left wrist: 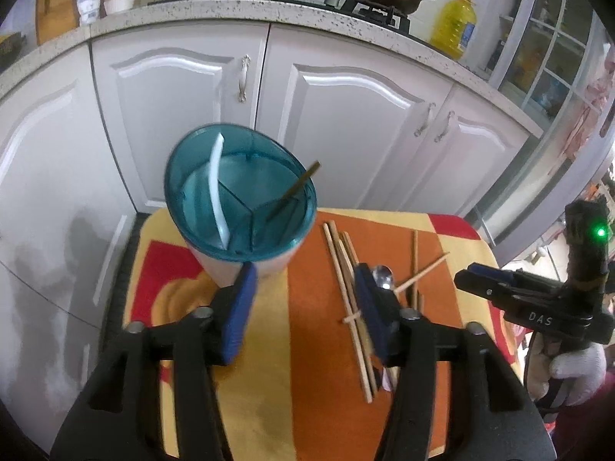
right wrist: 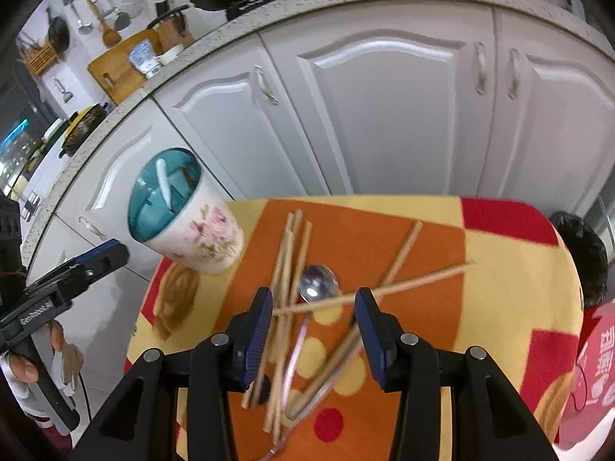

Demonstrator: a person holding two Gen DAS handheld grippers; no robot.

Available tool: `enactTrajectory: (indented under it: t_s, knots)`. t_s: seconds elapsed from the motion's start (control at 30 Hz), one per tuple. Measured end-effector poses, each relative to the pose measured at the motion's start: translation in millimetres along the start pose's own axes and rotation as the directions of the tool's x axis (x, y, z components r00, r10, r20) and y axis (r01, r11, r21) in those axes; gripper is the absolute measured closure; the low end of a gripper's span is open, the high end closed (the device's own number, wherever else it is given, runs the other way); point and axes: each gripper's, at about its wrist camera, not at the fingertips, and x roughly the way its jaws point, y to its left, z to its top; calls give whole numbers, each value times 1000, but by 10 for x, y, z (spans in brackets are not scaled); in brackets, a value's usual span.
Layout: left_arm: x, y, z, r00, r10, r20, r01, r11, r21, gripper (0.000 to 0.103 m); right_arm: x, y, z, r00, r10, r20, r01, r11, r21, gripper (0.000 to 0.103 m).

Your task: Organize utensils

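Note:
A floral utensil holder (right wrist: 200, 234) with a teal divided insert (left wrist: 240, 196) stands at the table's far left. It holds a white spoon (left wrist: 216, 184) and a dark stick (left wrist: 296, 188). Several wooden chopsticks (right wrist: 286, 288) and a metal spoon (right wrist: 317, 288) lie scattered on the cloth. My left gripper (left wrist: 303, 307) is open and empty, just in front of the holder. My right gripper (right wrist: 313, 330) is open and empty, hovering over the spoon and chopsticks. It also shows in the left wrist view (left wrist: 484, 276).
The small table has an orange, yellow and red cloth (right wrist: 499, 288). White cabinet doors (left wrist: 346, 115) stand close behind it under a speckled counter (left wrist: 230, 11) with pots and an oil bottle (left wrist: 455, 25).

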Motion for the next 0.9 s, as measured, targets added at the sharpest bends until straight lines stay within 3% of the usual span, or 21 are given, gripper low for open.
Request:
enactTrajectory:
  t_s: [0.4,0.6,0.9]
  knots:
    - [324,-169,-270,996,-63,-69,64,998,10,39,245,-660,-342,997,-9,-76,22,986,165,60]
    - [673,-390,-356,994,-42,-101,55,989,135,39,238,-765,-312,997,-4,-76,19,981,194,60]
    - [1142,-640,-393,984,-47,-171,95,954,286,39,152,-776,-312,997,14,-72,1,979,206,60]
